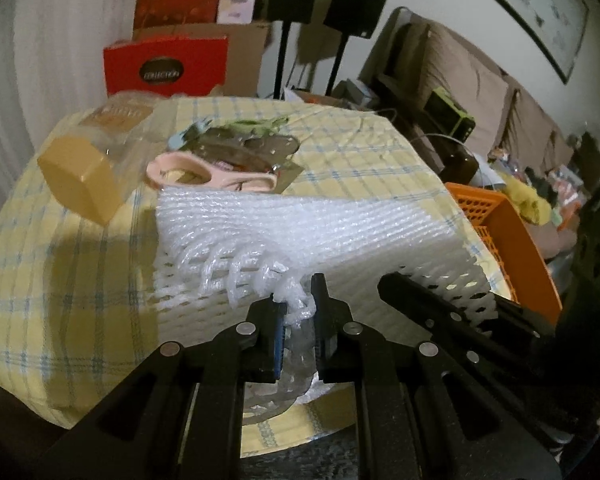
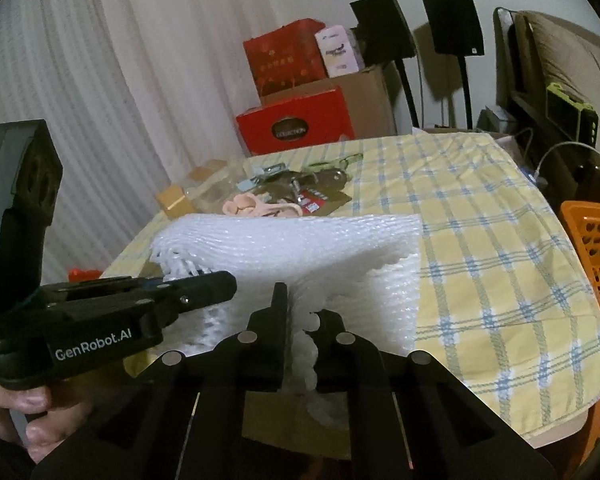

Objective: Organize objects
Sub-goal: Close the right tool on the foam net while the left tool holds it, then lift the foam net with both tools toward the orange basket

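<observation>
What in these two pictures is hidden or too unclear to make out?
- Left wrist view: the clear jar with a tan lid is blurred; its label is unreadable.
- Both views: the pile of metal bits behind the white foam netting is too small to identify.
- Right wrist view: the orange basket is cut off by the edge; its contents are unseen.

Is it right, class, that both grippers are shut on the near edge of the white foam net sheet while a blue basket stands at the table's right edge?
Not quite: the basket is orange, not blue, as the right wrist view shows. The rest holds: the left gripper and the right gripper are each shut on the near edge of the white foam net sheet.
</observation>
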{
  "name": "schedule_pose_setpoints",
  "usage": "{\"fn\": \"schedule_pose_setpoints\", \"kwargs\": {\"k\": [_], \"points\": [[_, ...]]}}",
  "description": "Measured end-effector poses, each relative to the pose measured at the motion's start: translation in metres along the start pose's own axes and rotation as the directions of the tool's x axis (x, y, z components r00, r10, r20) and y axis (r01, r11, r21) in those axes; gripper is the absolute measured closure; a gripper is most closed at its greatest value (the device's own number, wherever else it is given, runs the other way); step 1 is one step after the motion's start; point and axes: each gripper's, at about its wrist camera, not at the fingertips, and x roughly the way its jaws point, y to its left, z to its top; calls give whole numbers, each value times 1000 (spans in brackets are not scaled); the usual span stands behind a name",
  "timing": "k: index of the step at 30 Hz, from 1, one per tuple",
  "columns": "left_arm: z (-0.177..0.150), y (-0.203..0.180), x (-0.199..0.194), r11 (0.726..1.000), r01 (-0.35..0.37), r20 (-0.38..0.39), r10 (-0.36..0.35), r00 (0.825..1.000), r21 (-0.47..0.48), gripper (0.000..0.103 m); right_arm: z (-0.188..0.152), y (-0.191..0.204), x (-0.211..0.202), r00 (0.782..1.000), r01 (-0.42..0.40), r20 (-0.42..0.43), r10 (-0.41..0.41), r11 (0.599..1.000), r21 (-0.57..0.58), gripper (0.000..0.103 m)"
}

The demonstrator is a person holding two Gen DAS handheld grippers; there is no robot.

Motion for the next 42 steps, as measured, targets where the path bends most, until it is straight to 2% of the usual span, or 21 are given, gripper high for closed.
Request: {"fn": "schedule_pose_setpoints", "kwargs": {"k": [6,10,14,19,25,28,33,35,38,42], "points": [[-2,-19,-5,999,25,20,-26,999,28,92,-7,-15,-12,1000,2,2,-2,999,33,96],[-9,-38,-1,998,47,-16,-47,999,29,93,-11,-15,-27,999,43,25,-43,999,5,96],[-14,-60,-4,996,15,23,-17,1000,87,93,-17,-22,-43,996,78,43,-77,997,-3,96],[-20,-74,-12,994,36,62,-43,997,100,93,-22,-36,-56,994,96,44,-98,995,41,96],[-20,-79,-15,994,61,103,-71,992,92,93,-17,-32,-69,989,129,71,-130,992,16,96],[-19,-80,-19,993,76,118,-86,989,86,93,-17,-37,-73,982,175,73,-175,985,3,96],[-25,-86,-29,992,66,158,-82,984,106,93,-17,-31,-85,975,206,87,-205,978,-4,96],[-26,-87,-34,991,59,180,-80,980,121,93,-16,-27,-89,972,216,93,-214,976,-14,96],[-25,-85,-40,987,88,196,-113,974,131,93,-16,-20,-91,969,229,105,-224,973,-34,96],[-23,-87,-45,988,82,211,-108,971,128,93,-18,-21,-90,967,234,108,-229,972,-34,96]]}}
